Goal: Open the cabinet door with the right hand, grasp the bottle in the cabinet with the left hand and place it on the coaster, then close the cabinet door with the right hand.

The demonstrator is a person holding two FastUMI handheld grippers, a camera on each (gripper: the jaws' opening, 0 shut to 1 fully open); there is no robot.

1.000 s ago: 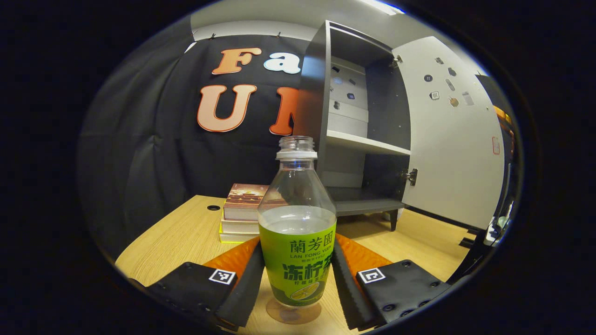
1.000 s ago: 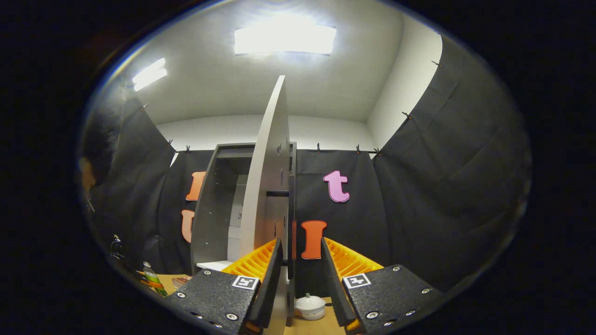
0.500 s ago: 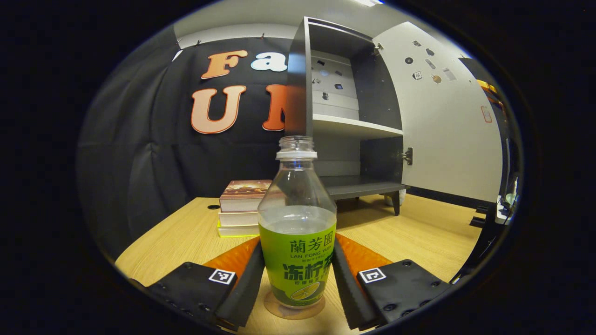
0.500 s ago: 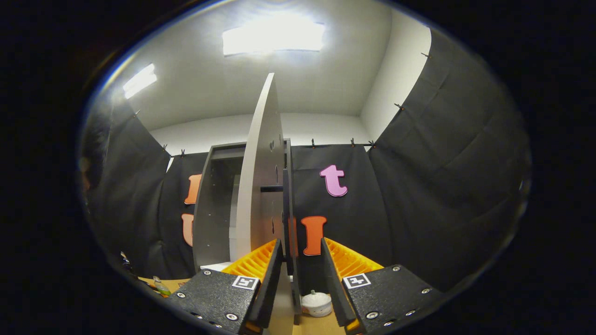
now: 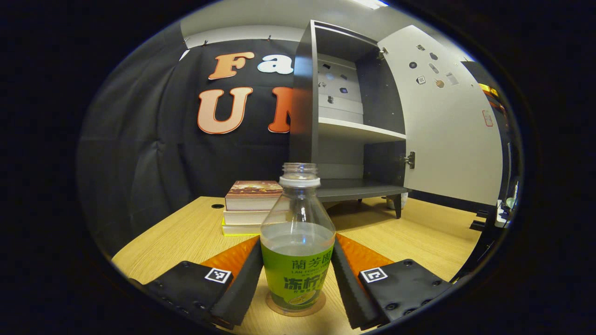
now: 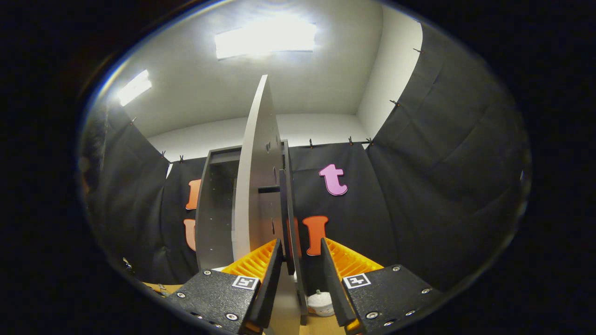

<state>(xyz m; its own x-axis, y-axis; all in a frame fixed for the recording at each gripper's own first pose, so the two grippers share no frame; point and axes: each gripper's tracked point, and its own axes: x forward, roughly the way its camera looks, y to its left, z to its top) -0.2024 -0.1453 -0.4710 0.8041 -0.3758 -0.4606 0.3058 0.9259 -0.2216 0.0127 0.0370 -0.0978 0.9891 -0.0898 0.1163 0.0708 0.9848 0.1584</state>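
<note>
Left gripper view, lower centre: the clear green-labelled bottle [image 5: 298, 242] stands on the round brown coaster [image 5: 295, 309], left gripper [image 5: 297, 284] narrowly flanking it, contact unclear. Right gripper [image 6: 298, 279] loosely straddles the open white cabinet door [image 6: 253, 186]; closing remains.

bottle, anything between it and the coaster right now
Nothing visible does. In the left gripper view the bottle already stands upright on the round coaster, on the wooden table, between the left gripper's jaws. The books lie behind it.
</note>
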